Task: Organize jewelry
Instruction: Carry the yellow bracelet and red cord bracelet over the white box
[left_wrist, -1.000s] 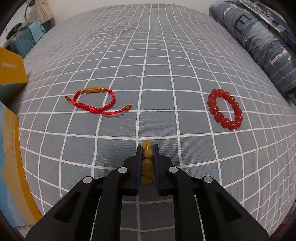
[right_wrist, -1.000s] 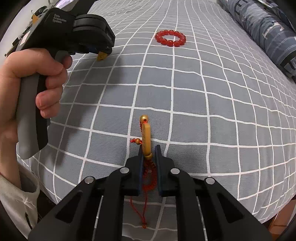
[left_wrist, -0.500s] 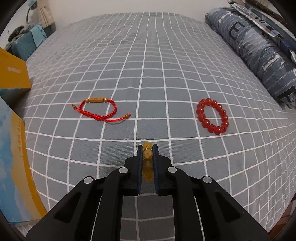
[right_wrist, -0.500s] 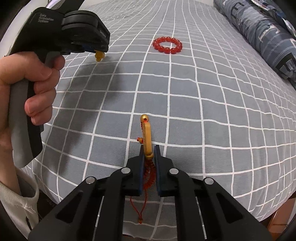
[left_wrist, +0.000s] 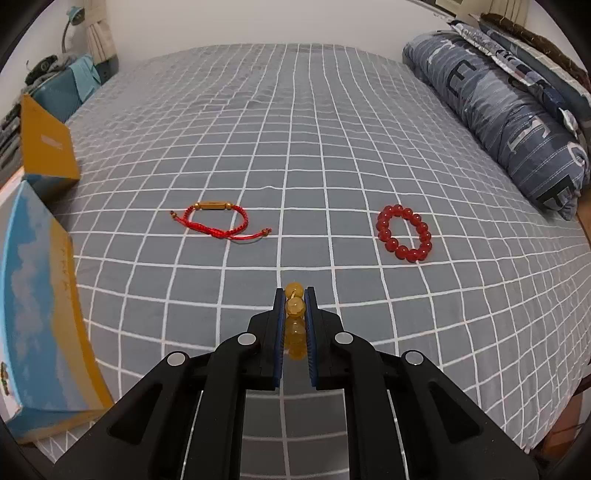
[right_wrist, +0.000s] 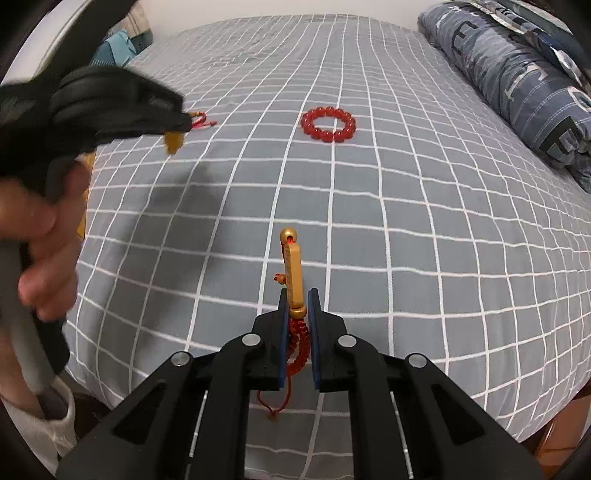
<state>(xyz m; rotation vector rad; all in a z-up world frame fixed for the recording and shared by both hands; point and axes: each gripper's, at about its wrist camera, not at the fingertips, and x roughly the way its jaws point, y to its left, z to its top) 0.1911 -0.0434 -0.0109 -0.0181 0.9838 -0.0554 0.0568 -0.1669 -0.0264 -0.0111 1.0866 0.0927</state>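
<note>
My left gripper (left_wrist: 294, 295) is shut on a yellow bead bracelet (left_wrist: 294, 317), held above the grey checked bed. It also shows in the right wrist view (right_wrist: 173, 142), blurred, at the left. My right gripper (right_wrist: 298, 295) is shut on a red cord bracelet with a gold bar (right_wrist: 293, 273), its cord hanging between the fingers. Another red cord bracelet with a gold bar (left_wrist: 218, 219) lies on the bed ahead to the left. A red bead bracelet (left_wrist: 404, 238) lies ahead to the right; it also shows in the right wrist view (right_wrist: 328, 125).
An open blue and yellow box (left_wrist: 37, 295) stands at the bed's left edge, its lid (left_wrist: 46, 147) behind it. A blue patterned pillow (left_wrist: 498, 110) lies along the right side. The bed's near edge (right_wrist: 480, 413) drops off below my right gripper.
Both grippers have risen and pulled back from the bed with their bracelets. The left gripper has moved up in the right wrist view.
</note>
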